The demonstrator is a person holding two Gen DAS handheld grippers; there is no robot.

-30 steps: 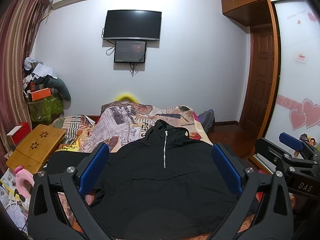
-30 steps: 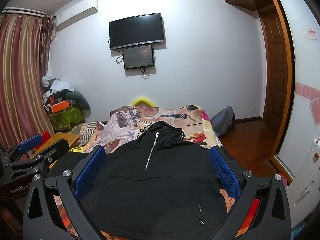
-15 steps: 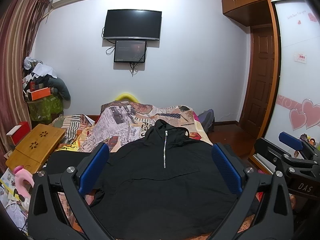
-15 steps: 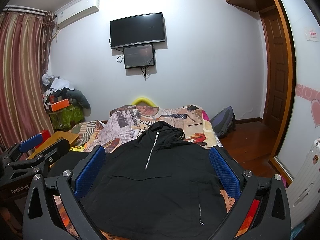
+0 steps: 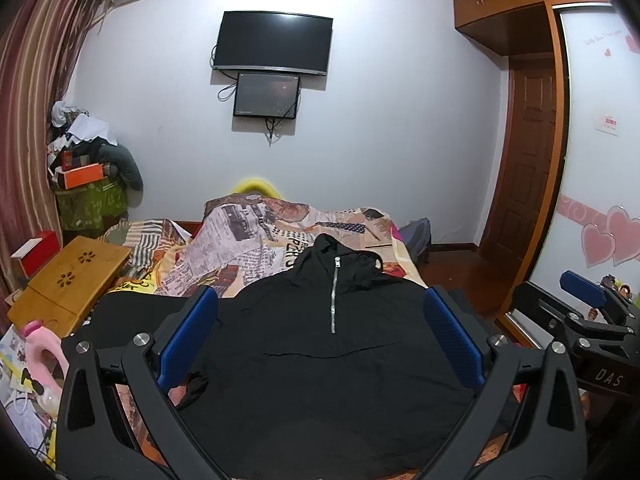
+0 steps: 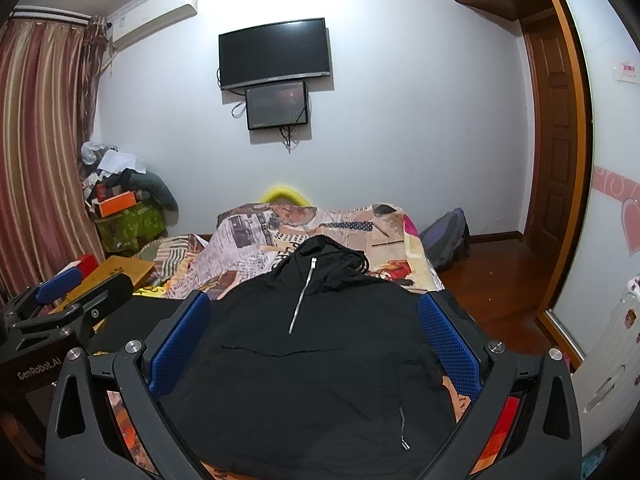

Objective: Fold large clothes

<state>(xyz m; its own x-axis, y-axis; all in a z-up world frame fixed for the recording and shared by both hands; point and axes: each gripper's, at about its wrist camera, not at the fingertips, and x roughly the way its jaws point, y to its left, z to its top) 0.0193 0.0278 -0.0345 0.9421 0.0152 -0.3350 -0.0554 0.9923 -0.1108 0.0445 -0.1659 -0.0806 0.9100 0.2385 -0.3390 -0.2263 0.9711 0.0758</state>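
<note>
A large black hooded pullover (image 5: 320,368) with a short silver zip lies spread flat, front up, on the bed, hood toward the far wall; it also shows in the right wrist view (image 6: 312,368). My left gripper (image 5: 320,336) is open and empty, held above the garment's near part. My right gripper (image 6: 314,336) is open and empty, also above the near part. Each gripper shows at the edge of the other's view: the right one (image 5: 580,312) and the left one (image 6: 60,300).
The bed has a newspaper-print cover (image 5: 256,240). A wooden lap table (image 5: 68,284) and clutter lie at the left. A backpack (image 6: 448,236) sits on the wooden floor at right. A door (image 5: 524,160) and wardrobe stand at right.
</note>
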